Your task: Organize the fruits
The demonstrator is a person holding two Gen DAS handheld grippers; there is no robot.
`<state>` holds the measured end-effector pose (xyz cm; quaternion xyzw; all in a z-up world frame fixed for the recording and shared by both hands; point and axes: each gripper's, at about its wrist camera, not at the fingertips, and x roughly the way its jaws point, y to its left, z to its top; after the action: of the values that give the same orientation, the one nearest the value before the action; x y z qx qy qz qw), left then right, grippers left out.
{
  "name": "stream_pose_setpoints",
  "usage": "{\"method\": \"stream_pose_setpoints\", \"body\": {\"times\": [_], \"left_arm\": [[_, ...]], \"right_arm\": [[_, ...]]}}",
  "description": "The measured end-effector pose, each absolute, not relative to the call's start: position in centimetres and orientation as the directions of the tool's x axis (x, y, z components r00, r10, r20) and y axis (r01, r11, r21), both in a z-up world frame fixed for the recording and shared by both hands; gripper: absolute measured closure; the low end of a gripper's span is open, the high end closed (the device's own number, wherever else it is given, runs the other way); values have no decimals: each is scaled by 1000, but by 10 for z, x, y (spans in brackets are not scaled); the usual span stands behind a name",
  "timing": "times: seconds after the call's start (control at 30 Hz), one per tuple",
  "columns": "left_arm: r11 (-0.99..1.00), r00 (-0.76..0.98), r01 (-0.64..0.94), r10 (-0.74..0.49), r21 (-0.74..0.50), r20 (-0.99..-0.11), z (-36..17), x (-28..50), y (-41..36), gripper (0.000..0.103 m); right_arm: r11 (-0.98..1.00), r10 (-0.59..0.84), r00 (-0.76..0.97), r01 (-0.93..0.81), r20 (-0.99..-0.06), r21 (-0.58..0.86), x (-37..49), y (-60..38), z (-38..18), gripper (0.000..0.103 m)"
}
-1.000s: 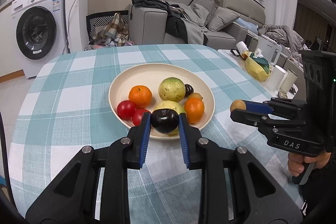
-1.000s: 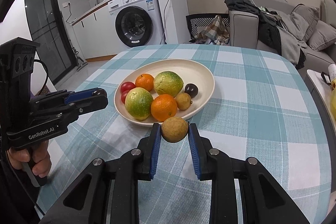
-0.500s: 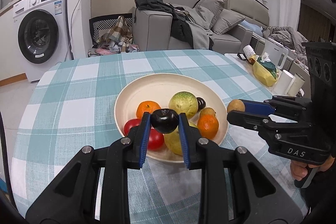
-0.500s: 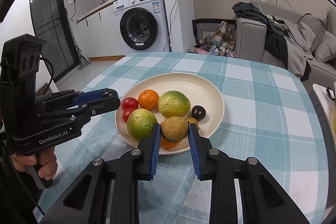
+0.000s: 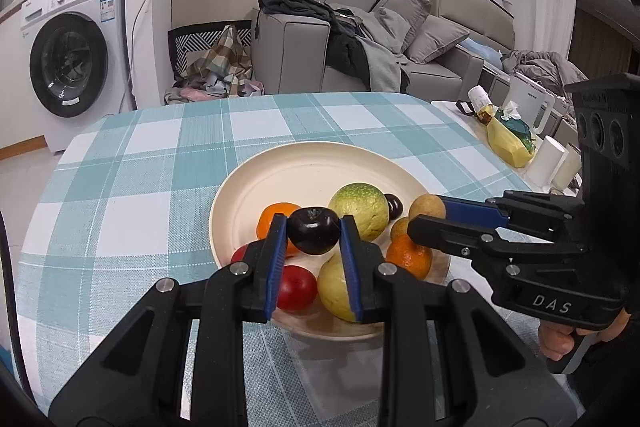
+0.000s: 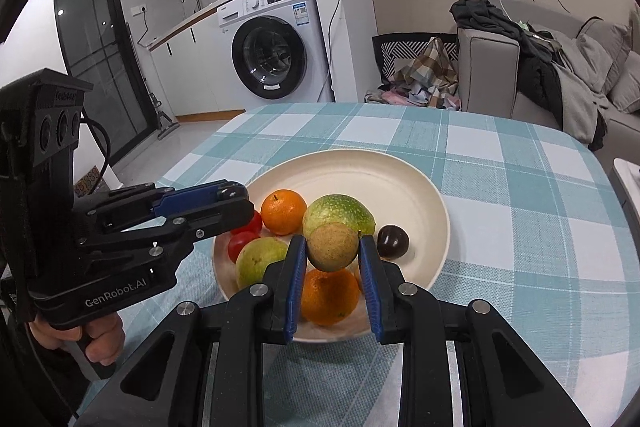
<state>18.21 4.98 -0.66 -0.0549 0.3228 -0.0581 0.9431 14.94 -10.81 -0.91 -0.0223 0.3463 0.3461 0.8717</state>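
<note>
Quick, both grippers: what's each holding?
Left gripper: closed on a dark plum.
Right gripper: closed on a brownish round fruit.

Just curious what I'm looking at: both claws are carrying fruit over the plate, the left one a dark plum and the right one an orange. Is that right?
Nearly. The left claw does grip a dark plum over the plate, but the right claw holds a brownish-tan fruit, not an orange. The right wrist view shows it: both oranges lie on the plate.

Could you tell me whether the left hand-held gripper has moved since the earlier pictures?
Yes: the left hand-held gripper, shut on the dark plum, has advanced from the plate's near rim to over its fruit.
</note>
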Motion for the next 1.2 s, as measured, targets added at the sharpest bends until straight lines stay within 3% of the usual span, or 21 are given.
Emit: {"method": "stream_pose_setpoints", "body": {"times": [0.47,0.57,0.67,0.7,0.77,0.83,0.9,1.03,1.17,1.2], "left_arm": [[987,774,69,-147,-148,-616,-19,187,49,80],[986,780,75,-152,-151,-607,-17,185,48,79],[988,785,73,-143,-139,-603,-16,182,47,75],[988,785,72,-140,-135,-604,-15,180,47,69],[988,789,68,-138,-138,-599,-13,177,48,60],[988,795,61,-134,-142,-592,-11,173,51,46],[989,805,52,-123,-137,-581,-9,168,53,38],[991,821,36,-101,-127,-562,-4,157,56,21],[993,832,15,-76,-114,-550,0,147,58,15],[993,836,11,-72,-114,-545,1,144,59,10]], "right_arm": [[744,597,500,-638,-628,199,153,-96,-19,75],[740,600,499,-643,-626,197,151,-96,-20,63],[740,605,512,-643,-610,194,149,-100,-18,63],[741,607,517,-642,-604,195,148,-102,-17,62],[746,605,530,-638,-593,191,146,-105,-16,50],[753,595,541,-634,-594,176,145,-106,-16,48],[761,583,552,-627,-596,164,144,-108,-16,47],[761,589,564,-627,-579,164,141,-113,-14,19],[774,583,596,-615,-552,152,137,-118,-9,3],[775,583,601,-614,-547,152,136,-120,-9,0]]}}
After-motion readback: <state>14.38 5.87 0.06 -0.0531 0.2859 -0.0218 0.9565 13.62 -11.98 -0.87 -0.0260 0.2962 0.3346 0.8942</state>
